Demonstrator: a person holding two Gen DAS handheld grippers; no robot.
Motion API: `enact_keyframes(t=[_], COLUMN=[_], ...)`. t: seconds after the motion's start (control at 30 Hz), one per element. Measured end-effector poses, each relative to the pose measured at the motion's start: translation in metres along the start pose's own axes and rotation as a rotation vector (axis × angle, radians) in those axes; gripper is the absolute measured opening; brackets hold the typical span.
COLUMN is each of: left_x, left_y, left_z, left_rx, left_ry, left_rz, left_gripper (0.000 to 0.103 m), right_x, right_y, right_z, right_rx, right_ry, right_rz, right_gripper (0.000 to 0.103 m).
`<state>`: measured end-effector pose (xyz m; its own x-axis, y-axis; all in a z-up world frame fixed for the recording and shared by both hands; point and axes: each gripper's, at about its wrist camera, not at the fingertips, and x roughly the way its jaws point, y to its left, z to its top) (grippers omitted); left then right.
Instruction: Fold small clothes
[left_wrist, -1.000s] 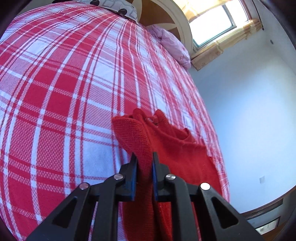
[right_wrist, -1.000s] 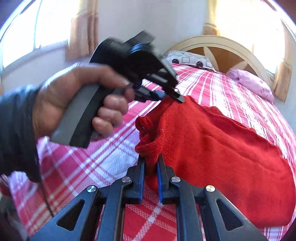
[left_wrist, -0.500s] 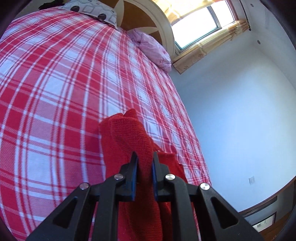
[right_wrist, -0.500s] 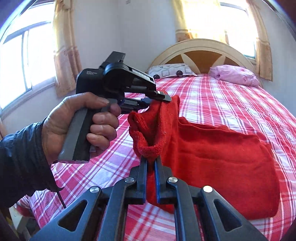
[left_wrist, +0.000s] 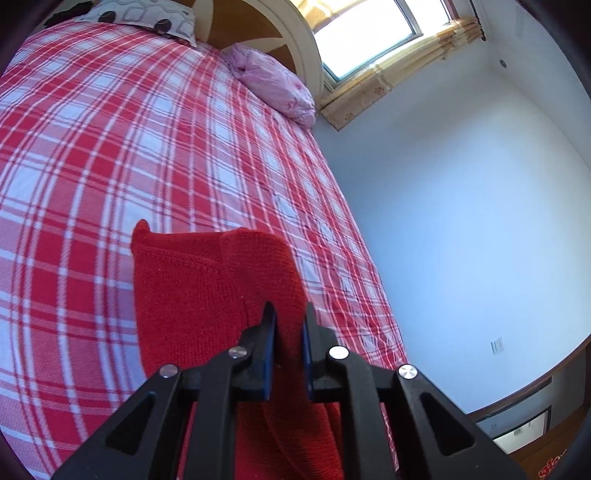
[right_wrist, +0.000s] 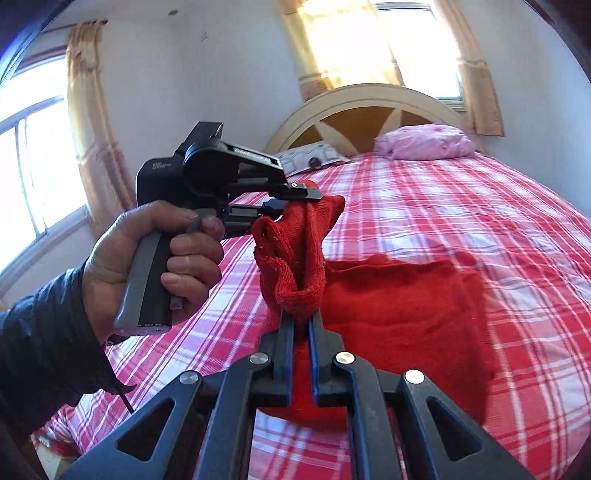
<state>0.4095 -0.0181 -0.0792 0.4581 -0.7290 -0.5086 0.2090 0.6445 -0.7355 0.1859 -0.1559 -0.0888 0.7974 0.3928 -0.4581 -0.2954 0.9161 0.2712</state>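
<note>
Both of your grippers were clamped on one edge of the red knitted garment (right_wrist: 402, 306). The right gripper (right_wrist: 301, 317), at lower centre of the right wrist view, had its jaws closed on a bunched roll of knit. The left gripper (left_wrist: 289, 317), at lower centre of the left wrist view, pinched the fabric between its blue-lined fingers (left_wrist: 269, 343). In the right wrist view the left gripper sat left of centre, nose pointing right, closed on the upper corner of that same raised edge.

The edge was held off the red-and-white checked bedspread (right_wrist: 461, 206), while the rest of the garment lay flat on it at centre right of the right wrist view. Judgement: two holds along one hem kept that edge fairly straight, so it could be carried over the flat part as a single fold; the fold looked begun but not laid.

Your left hand (right_wrist: 147, 251) gripped the grey handle, with a dark sleeve at the wrist; the tool was held roughly level, above the bed. A pink pillow (right_wrist: 424, 142) lay by the cream arched headboard (right_wrist: 369, 99), well apart from the work.
</note>
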Motion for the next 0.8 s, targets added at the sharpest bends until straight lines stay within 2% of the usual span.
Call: enact_keyframes(t=[0.23, 0.47, 0.63, 0.8], left_x=[0.044, 0.103, 0.143, 0.163], left_y=[-0.036, -0.056, -0.062, -0.064], left_z=[-0.003, -0.018, -0.038, -0.054], left_rx=[0.052, 0.084, 0.12, 0.16], left_ry=[0.059, 0.152, 0.222, 0.262], left_rz=[-0.027, -0.02, 0.032, 0.084], left_gripper=[0.013, 0.012, 0.012, 0.014], right_x=[-0.017, -0.023, -0.02, -0.018], right_y=[-0.043, -0.097, -0.126, -0.131], right_z=[-0.004, -0.029, -0.053, -0.066], right_rx=[0.064, 0.191, 0.297, 0.324], right_ry=[-0.008, 0.05, 0.127, 0.171], right_rz=[-0.069, -0.123, -0.118, -0.098], right_gripper=[0.006, 0.006, 0.006, 0.006])
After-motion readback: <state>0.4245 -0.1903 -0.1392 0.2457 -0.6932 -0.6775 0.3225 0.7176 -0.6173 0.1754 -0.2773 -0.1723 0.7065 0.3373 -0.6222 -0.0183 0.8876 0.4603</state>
